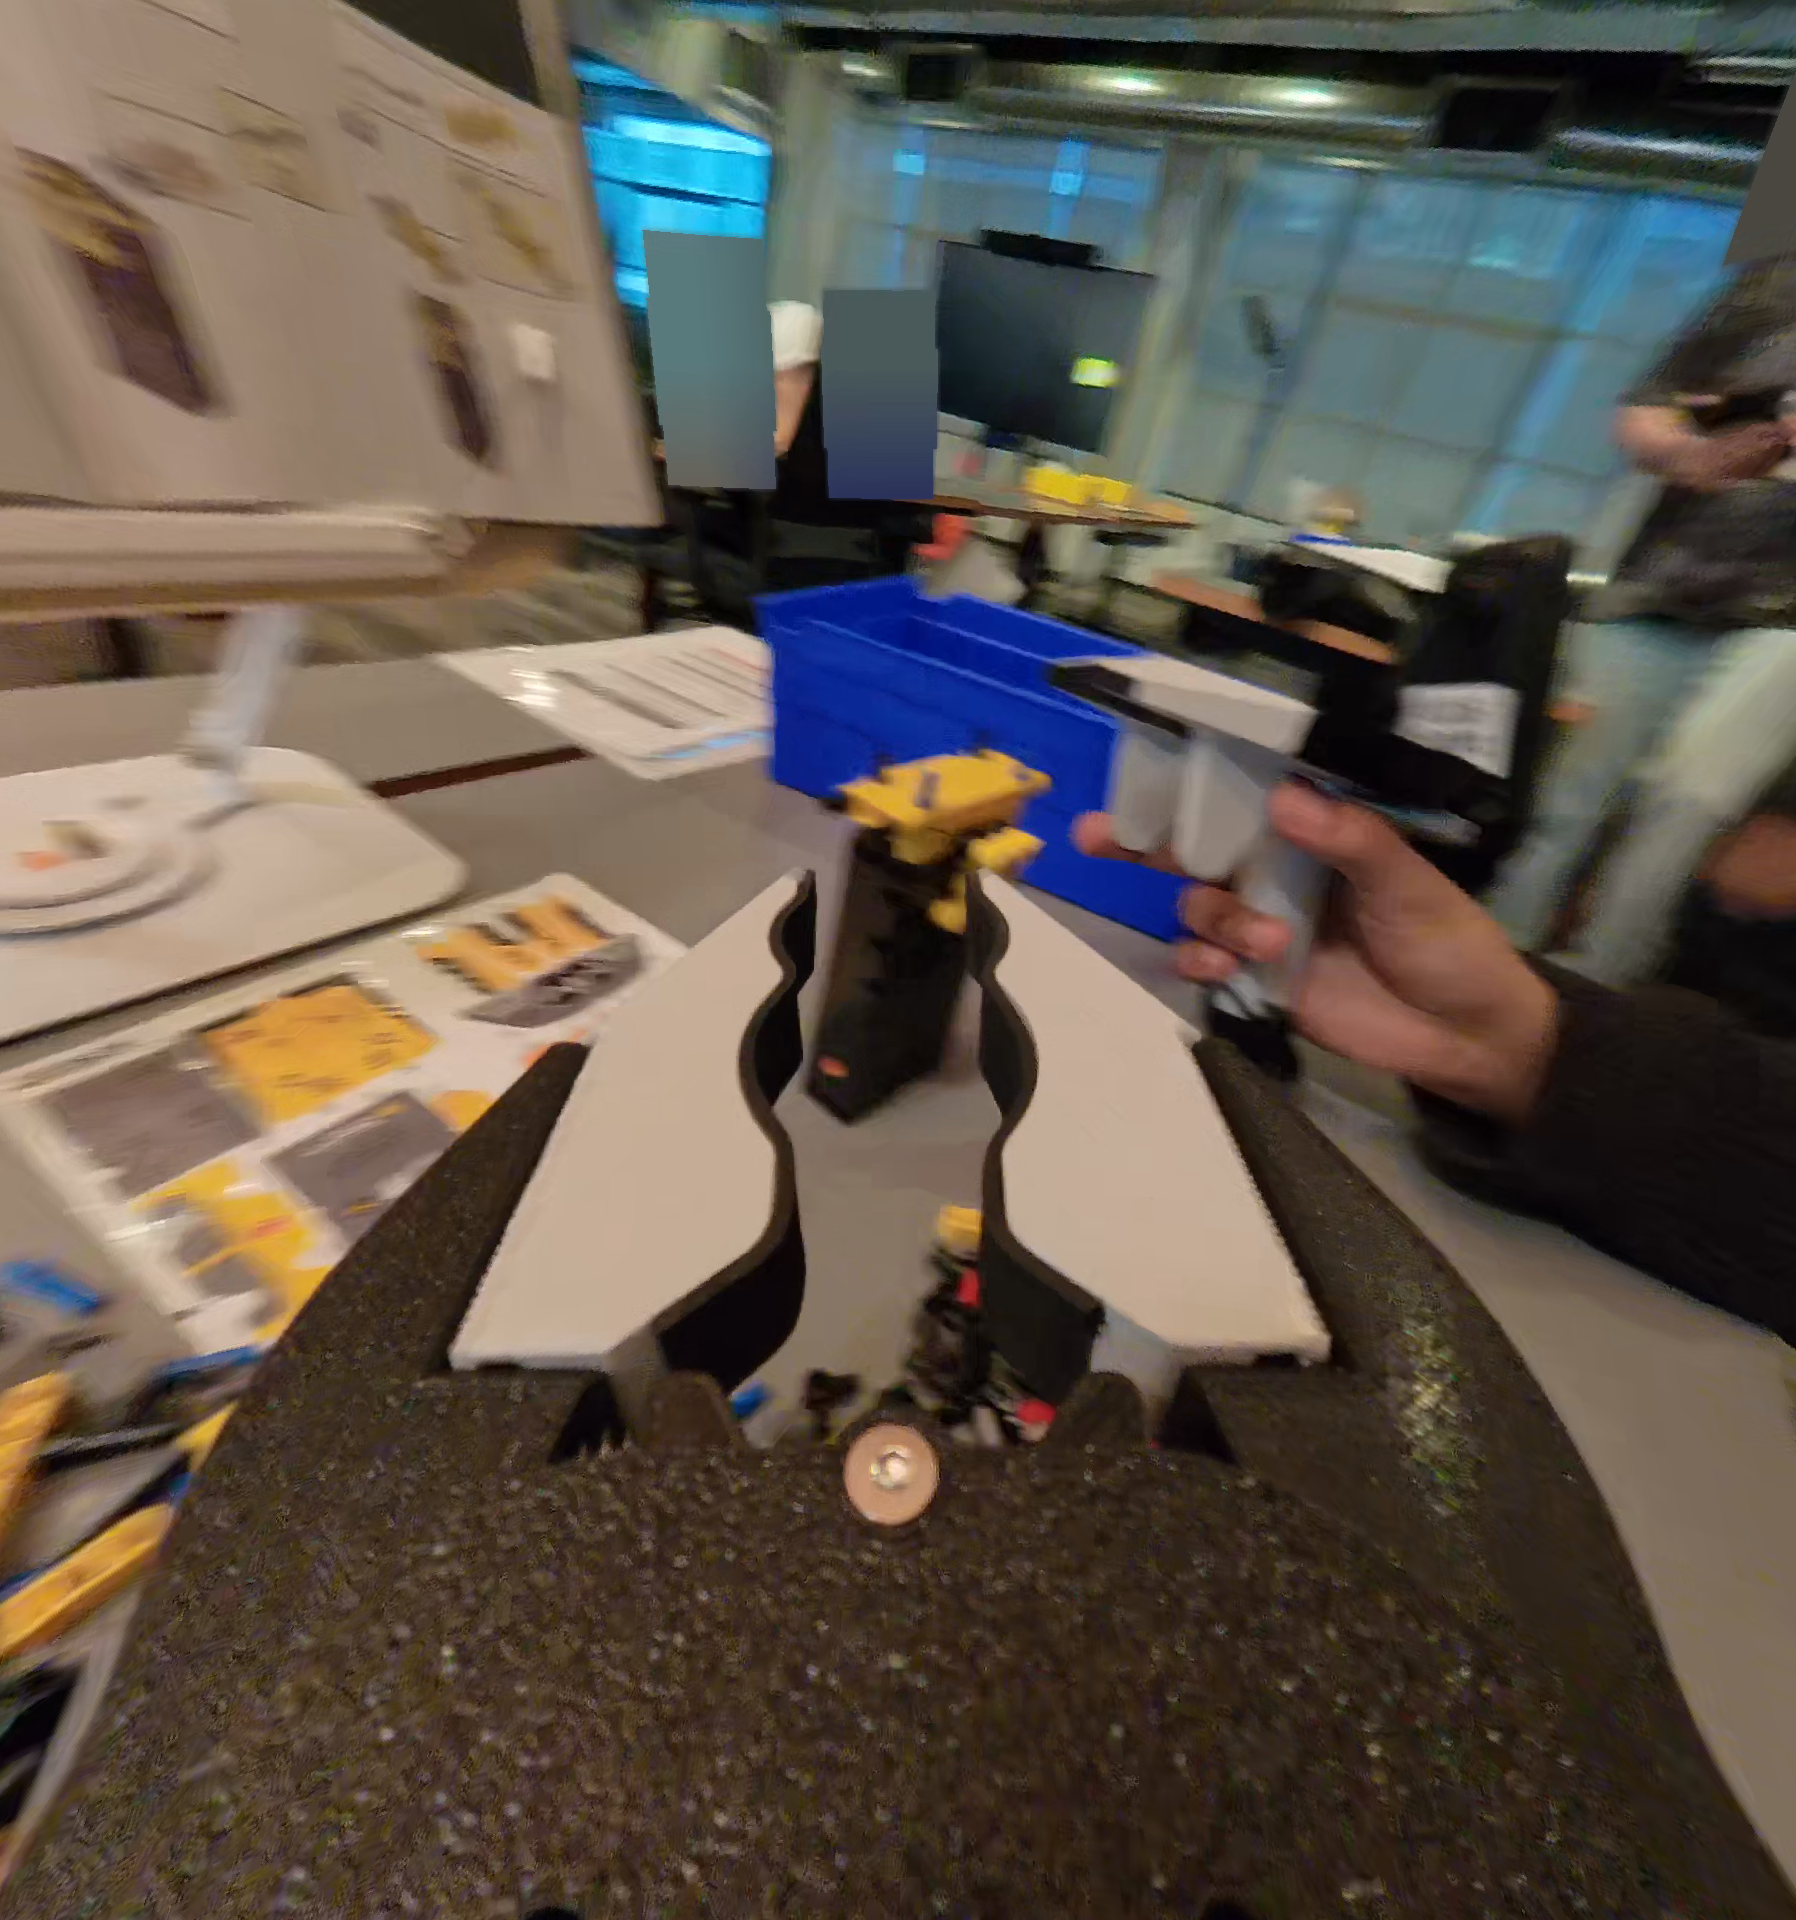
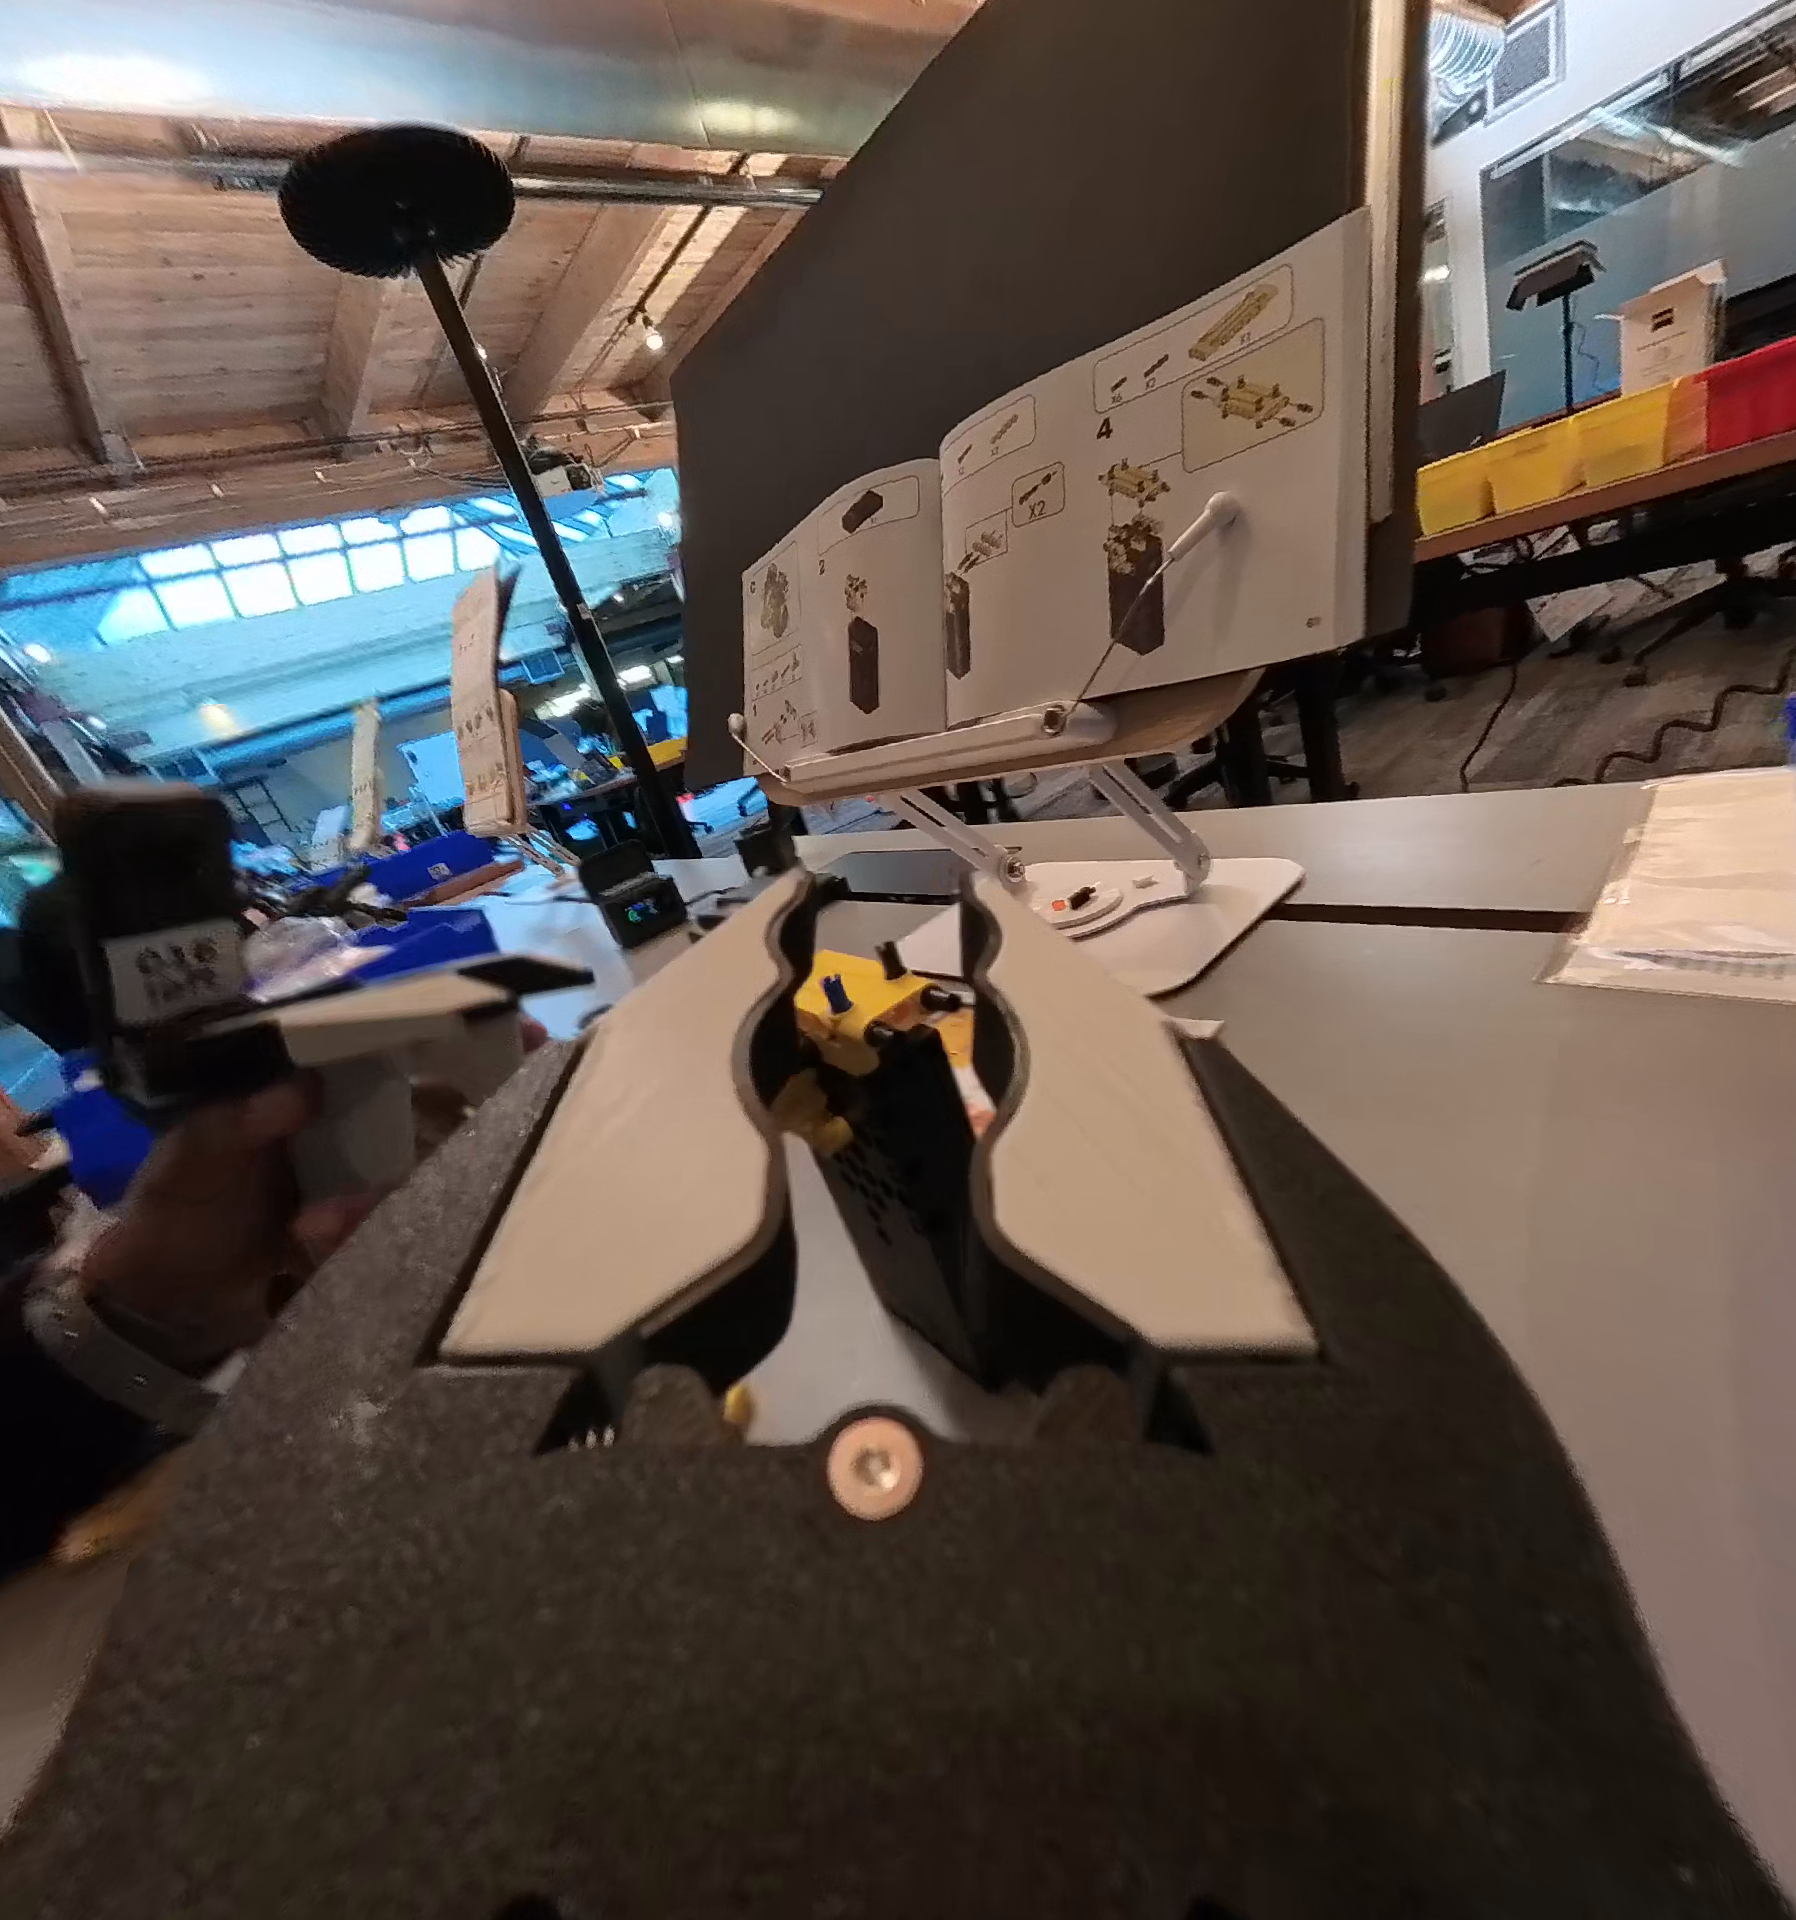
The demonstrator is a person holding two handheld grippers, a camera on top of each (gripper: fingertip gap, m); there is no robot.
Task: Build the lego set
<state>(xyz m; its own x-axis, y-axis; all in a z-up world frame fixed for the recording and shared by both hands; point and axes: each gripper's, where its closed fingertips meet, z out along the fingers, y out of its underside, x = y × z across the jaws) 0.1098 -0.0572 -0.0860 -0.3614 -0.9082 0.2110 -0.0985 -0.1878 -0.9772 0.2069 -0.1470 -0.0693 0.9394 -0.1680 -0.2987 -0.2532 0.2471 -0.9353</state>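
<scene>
Left gripper point(image 1: 889, 904): jaws standing partly open, gripping nothing; its white fingers point(image 1: 665, 1091) are flanking a gap. Beyond the tips, the tall black perforated block topped with a yellow brick assembly point(image 1: 899, 935) is standing tilted on the grey tabletop point(image 1: 561, 821), in front of a blue plastic bin point(image 1: 915, 675).

Right gripper point(image 2: 883, 914): jaws sitting apart around the same block point(image 2: 904, 1174); contact with the pads cannot be told. An open instruction booklet point(image 2: 1060, 530) is resting on a white folding stand point(image 2: 1164, 894) behind. Printed picture sheets point(image 1: 281, 1081) are lying at left. A hand point(image 1: 1393, 966) is holding the right gripper's handle.
</scene>
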